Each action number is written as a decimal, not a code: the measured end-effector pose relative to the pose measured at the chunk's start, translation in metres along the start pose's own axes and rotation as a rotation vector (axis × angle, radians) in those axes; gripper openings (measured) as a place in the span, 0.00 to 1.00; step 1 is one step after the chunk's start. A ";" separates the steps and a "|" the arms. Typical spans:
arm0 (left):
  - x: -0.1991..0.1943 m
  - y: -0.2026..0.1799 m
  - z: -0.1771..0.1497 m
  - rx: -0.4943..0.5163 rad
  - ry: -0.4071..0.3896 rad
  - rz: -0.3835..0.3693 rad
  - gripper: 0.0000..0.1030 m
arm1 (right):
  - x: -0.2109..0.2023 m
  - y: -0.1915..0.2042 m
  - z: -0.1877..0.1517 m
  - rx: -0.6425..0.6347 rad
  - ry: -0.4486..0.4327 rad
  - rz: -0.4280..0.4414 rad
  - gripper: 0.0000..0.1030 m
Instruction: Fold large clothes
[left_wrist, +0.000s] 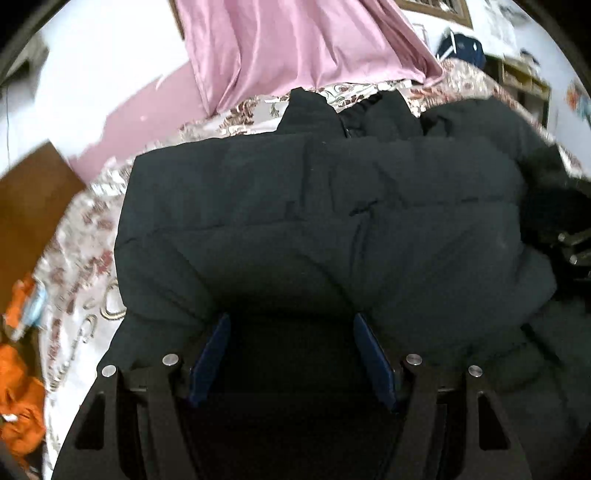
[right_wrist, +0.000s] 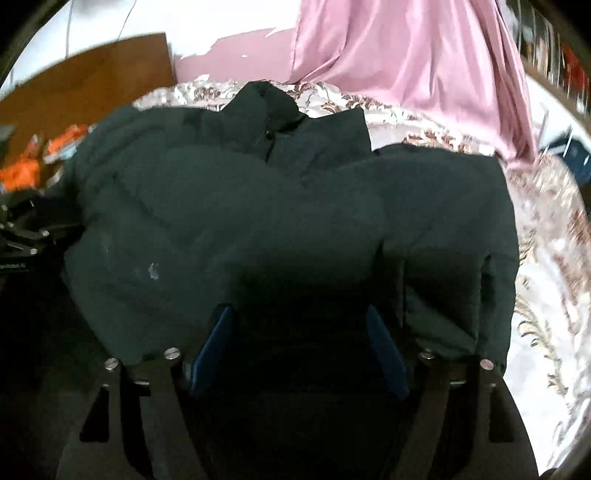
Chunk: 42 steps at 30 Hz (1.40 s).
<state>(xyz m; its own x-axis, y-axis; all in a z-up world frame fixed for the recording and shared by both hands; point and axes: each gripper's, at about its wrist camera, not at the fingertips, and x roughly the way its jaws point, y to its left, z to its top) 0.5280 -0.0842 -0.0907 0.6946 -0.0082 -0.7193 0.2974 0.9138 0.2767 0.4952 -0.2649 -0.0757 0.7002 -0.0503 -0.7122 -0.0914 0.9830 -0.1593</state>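
Observation:
A large black puffer jacket (left_wrist: 314, 221) lies spread on a floral bedspread (left_wrist: 85, 236), its collar (left_wrist: 310, 110) at the far side. The jacket (right_wrist: 258, 206) also fills the right wrist view, with its collar (right_wrist: 269, 107) away from me. My left gripper (left_wrist: 291, 321) hovers over the jacket's near part, its blue pads (left_wrist: 210, 354) wide apart and pressing on nothing. My right gripper (right_wrist: 299, 314) stands open the same way over the near fabric, with one blue pad (right_wrist: 214, 347) showing on the left. Dark cloth lies under both pairs of fingers.
A pink curtain (left_wrist: 295, 48) hangs behind the bed. Orange cloth (left_wrist: 18, 398) lies at the bed's left side by brown wooden furniture (left_wrist: 33, 199). A shelf (left_wrist: 524, 81) and a dark blue object (left_wrist: 465, 48) stand at the far right. Bare bedspread (right_wrist: 546, 295) shows right of the jacket.

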 end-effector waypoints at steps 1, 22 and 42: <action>0.001 -0.002 0.000 0.008 -0.002 0.009 0.65 | 0.002 0.002 0.000 -0.006 -0.002 -0.012 0.69; 0.017 0.027 0.098 -0.178 0.100 -0.369 0.67 | -0.004 -0.040 0.058 0.111 -0.012 0.165 0.71; 0.043 -0.002 0.095 0.110 0.134 -0.331 0.67 | 0.026 -0.035 0.078 -0.084 0.149 0.175 0.82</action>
<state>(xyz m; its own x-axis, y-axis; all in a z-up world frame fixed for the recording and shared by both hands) 0.6193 -0.1247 -0.0618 0.4596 -0.2357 -0.8563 0.5650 0.8215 0.0772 0.5716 -0.2864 -0.0351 0.5568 0.0878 -0.8260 -0.2647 0.9613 -0.0762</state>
